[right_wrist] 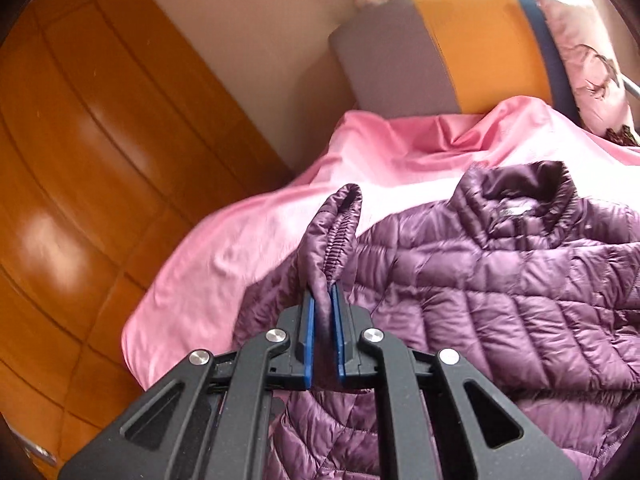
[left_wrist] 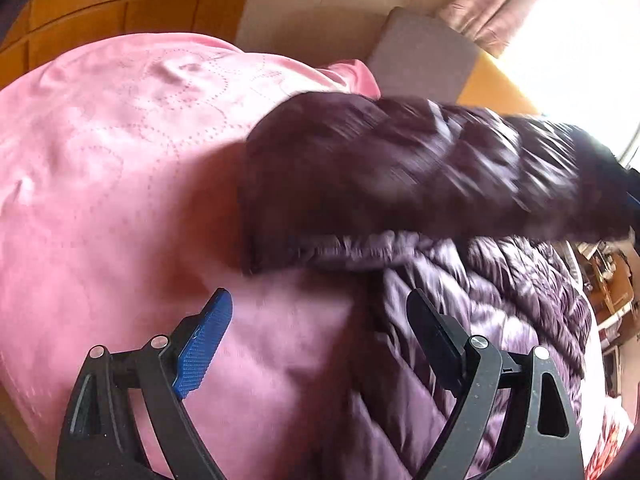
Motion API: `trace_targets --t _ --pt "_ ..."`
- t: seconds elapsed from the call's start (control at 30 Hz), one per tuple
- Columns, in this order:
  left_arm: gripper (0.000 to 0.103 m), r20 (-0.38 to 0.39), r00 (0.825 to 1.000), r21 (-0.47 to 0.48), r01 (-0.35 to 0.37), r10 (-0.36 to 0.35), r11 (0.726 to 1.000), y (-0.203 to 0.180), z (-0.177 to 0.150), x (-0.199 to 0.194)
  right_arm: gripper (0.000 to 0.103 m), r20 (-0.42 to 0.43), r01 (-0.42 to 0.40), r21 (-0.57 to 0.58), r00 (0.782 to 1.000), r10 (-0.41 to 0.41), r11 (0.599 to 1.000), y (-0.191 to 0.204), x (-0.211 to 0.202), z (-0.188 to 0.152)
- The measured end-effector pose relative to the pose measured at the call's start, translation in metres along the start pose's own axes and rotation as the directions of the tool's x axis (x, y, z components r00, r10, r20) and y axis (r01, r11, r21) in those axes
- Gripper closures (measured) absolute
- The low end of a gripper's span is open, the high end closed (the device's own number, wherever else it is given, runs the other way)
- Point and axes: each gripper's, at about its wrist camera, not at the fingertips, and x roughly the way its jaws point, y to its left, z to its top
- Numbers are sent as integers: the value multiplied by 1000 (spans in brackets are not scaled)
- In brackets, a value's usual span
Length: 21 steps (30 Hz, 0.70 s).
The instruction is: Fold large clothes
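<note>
A purple quilted puffer jacket [right_wrist: 500,292] lies on a pink bedspread [right_wrist: 248,240], collar toward the headboard. My right gripper [right_wrist: 323,300] is shut on the cuff of its sleeve [right_wrist: 336,232] and holds the sleeve raised over the jacket body. In the left wrist view the lifted sleeve [left_wrist: 400,168] shows as a blurred dark band across the jacket [left_wrist: 500,304]. My left gripper [left_wrist: 320,308] is open and empty, hovering over the jacket's edge and the bedspread [left_wrist: 120,160].
A grey and orange headboard [right_wrist: 432,56] stands behind the bed, with a pink floral pillow [right_wrist: 588,60] beside it. Wooden wardrobe doors [right_wrist: 80,160] stand at the left. Curtains and a bright window [left_wrist: 560,20] are at the back right.
</note>
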Motion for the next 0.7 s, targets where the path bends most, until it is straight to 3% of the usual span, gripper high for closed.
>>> trace_targets --t 0.3,0.57,0.7 --pt "15 -17 994 104 -107 110 989 -24 22 27 96 133 -21 74 991 11 997 -31 -56 24" --pt "15 -25 991 155 -128 134 980 -45 28 44 96 182 26 166 982 -57 986 -84 -93 26" --pt "15 -20 995 186 -95 100 978 -60 25 42 96 180 50 200 980 -87 978 -104 -103 20"
